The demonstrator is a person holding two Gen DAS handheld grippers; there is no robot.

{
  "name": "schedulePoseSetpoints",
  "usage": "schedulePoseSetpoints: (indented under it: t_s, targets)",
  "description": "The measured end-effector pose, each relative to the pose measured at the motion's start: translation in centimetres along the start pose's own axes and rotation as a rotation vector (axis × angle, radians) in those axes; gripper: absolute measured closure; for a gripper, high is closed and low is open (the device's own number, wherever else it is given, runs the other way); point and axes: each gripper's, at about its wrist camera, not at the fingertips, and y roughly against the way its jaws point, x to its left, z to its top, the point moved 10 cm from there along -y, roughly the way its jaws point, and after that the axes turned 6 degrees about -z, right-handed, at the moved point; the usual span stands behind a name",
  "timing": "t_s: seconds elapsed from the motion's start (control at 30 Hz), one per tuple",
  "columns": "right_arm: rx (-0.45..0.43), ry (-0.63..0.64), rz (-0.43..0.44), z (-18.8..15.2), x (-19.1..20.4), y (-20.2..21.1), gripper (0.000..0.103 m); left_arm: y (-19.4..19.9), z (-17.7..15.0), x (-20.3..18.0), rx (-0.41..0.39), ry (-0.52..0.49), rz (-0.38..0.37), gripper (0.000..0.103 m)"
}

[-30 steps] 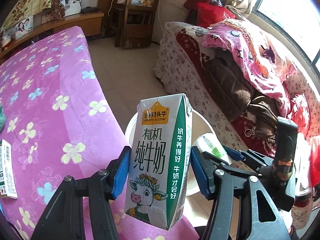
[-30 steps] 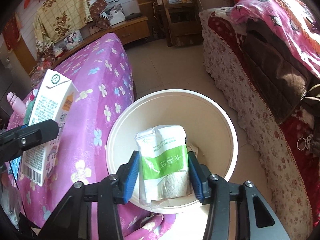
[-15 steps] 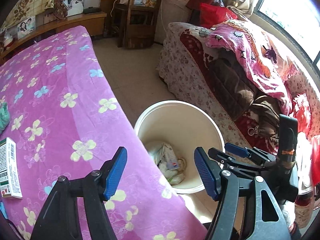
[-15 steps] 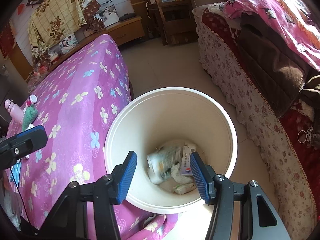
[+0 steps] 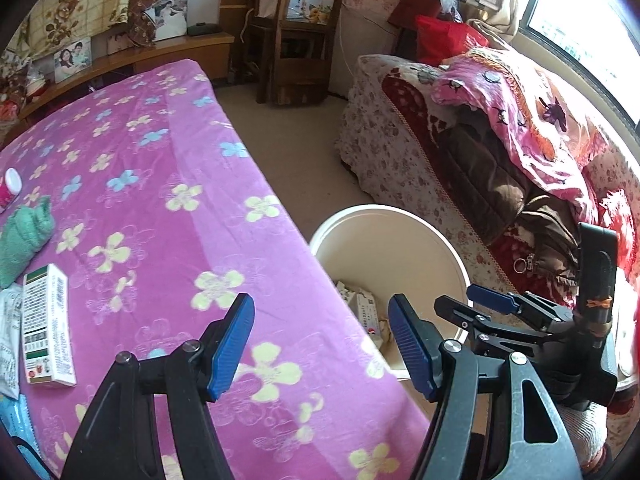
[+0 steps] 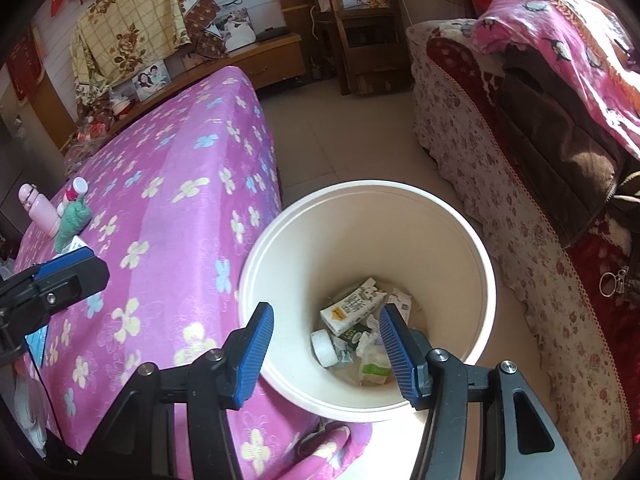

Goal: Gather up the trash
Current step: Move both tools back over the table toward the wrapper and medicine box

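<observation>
Beside the desk, which wears a pink cloth printed with flowers, stands one white bucket on the floor. Two grippers are in view. The right gripper hangs over the bucket's near rim with its jaws spread wide and nothing between them. The left gripper sits over the desk's edge, its jaws equally wide and empty.

At the bucket's bottom lies a small heap of trash: one milk carton on its side, one white round lid or cup just left of it, one green-and-white packet nearest the right gripper's blue pad, plus crumpled paper that cannot be counted. Seen from the right wrist, the carton lies between the two jaws but far below them, touching neither.

On the desk remain one flat green-and-white box, one folded green cloth, one pink bottle, one small red jar with a white cap and a blue-edged wrapper at the near corner. All lie well left of the left gripper's jaws.
</observation>
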Motion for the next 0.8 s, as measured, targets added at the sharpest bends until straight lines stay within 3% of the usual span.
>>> schedulePoseSetpoints:
  t_s: [0.8]
  targets:
    - [-0.01, 0.157, 0.122, 0.7, 14.2, 1.3, 0.042, 7.6, -2.9, 13.2, -0.054, 0.125, 0.154, 0.033]
